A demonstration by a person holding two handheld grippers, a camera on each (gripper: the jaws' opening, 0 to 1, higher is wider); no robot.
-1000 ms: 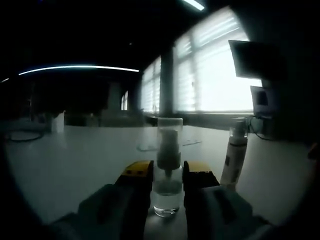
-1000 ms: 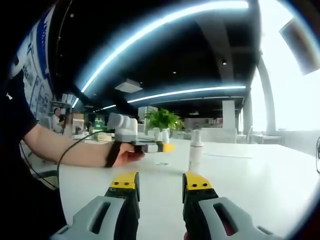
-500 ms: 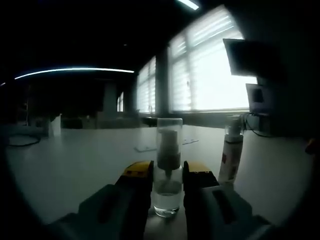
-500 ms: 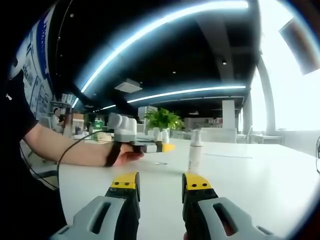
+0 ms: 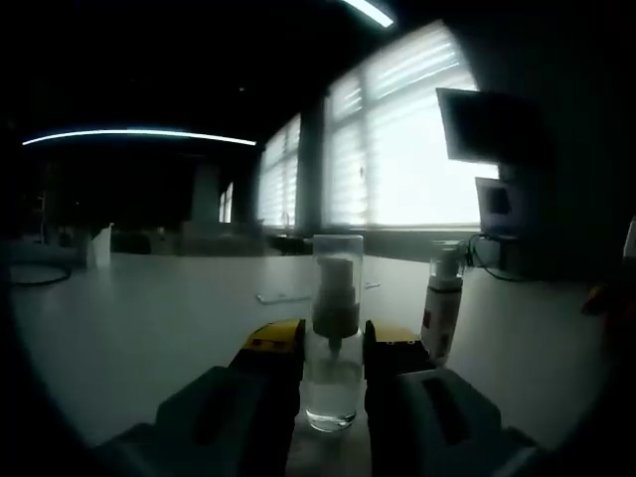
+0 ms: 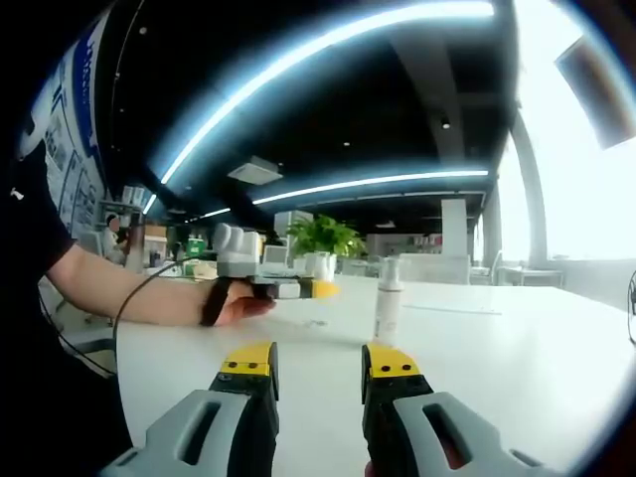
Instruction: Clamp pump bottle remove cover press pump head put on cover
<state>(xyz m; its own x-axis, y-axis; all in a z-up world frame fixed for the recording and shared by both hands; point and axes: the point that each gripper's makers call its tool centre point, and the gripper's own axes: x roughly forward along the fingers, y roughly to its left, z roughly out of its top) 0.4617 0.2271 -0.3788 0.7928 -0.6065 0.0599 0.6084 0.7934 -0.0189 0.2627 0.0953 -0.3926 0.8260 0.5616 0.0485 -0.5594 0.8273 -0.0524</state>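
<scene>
Right gripper [image 6: 316, 376] with grey moulded jaws capped in yellow with black screws, left gripper [image 5: 332, 360] likewise, seen from the right as a pale grey block, yellow tip, black wrist strap, thin black cable, dark short sleeve [image 6: 28, 234]

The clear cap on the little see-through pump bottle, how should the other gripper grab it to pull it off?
Grip the clear plastic cap around its straight upper walls, coming from above. The small clear pump bottle stands upright with its lower body clamped in the left gripper, so the cap is free and should lift straight up. The right gripper is open.
</scene>
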